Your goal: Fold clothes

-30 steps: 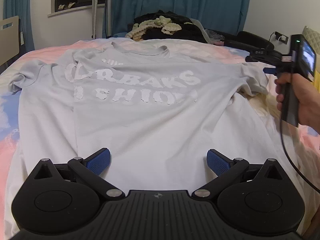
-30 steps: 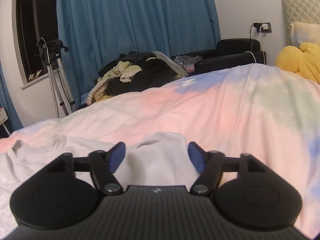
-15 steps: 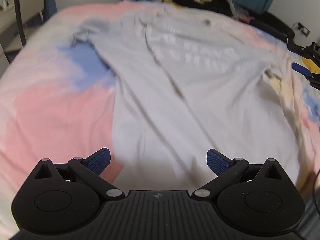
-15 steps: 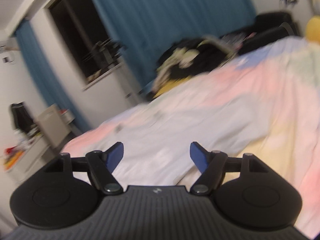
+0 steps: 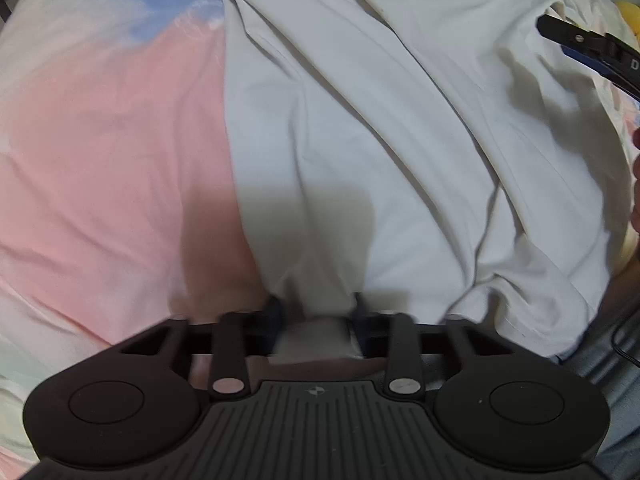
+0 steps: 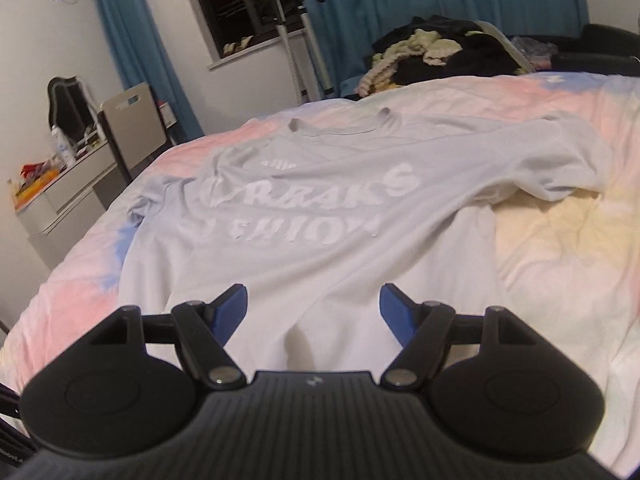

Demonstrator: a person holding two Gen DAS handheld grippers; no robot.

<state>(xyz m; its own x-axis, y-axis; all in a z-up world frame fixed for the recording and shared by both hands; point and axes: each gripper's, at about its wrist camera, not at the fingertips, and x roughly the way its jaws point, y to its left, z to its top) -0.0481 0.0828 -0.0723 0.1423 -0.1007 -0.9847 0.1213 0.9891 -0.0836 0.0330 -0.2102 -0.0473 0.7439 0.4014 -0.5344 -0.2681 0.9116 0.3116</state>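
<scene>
A pale grey T-shirt [image 5: 360, 140] with white lettering lies face up on the bed, its collar at the far side [image 6: 340, 130]. Pointing straight down at the near left part of the hem, my left gripper [image 5: 316, 312] has its jaws closing, and a bunched fold of the shirt is pinched between them. My right gripper [image 6: 314, 308] is open over the lower part of the T-shirt [image 6: 320, 208], with nothing between its blue pads [image 6: 396, 308]. One of its fingers [image 5: 588, 46] shows at the top right of the left wrist view.
The bedspread [image 5: 112, 160] is pink, blue and yellow, and bare to the left and right [image 6: 560, 240] of the shirt. A pile of clothes [image 6: 440, 52] lies beyond the bed. A chair [image 6: 132, 128], a desk [image 6: 60, 196] and a metal stand [image 6: 288, 40] are at the left.
My left gripper tipped down onto the hem's left part and closed on the fabric. My right gripper drew back from the right sleeve and swung left, staying open.
</scene>
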